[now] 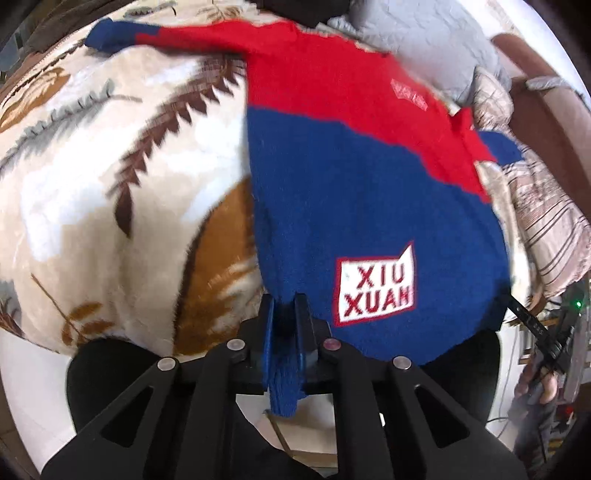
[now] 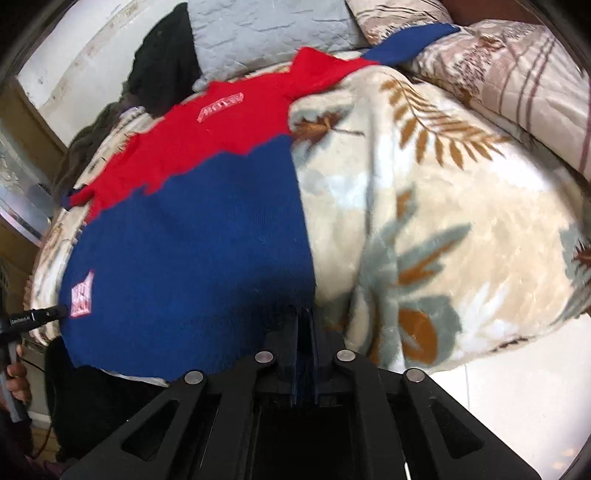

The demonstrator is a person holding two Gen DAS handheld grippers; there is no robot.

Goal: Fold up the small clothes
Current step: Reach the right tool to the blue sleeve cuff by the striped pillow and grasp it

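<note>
Spread over a bed, a plush leaf-print blanket (image 1: 110,206) in cream, brown and grey carries the small sweater (image 1: 369,184).

At the near edge, the left tool (image 1: 286,306) is clamped on the sweater's blue hem, its two fingers pressed together with a fold of ribbed knit hanging down between them. The right tool (image 2: 304,317) is likewise closed on the hem at the other near corner, blue knit pinched between its fingers. In the left view the right tool shows as a thin black bar at the far right, gripped by a hand (image 1: 543,384); in the right view the left one shows the same way at the left, also with a hand (image 2: 16,380).

From the hem the sweater runs away across the blanket: blue lower half, red upper half, with a jagged line between. One red sleeve with a blue cuff (image 1: 110,33) stretches to the far left; the other blue cuff lies over a striped pillow (image 2: 517,74) on the far right.

Near the hem a white patch (image 1: 375,286) with a red border reads "XIU XUAN". A smaller pink patch (image 2: 221,105) on the red chest is too blurred to read.

A grey quilted cover (image 1: 424,37) lies beyond the sweater.
</note>
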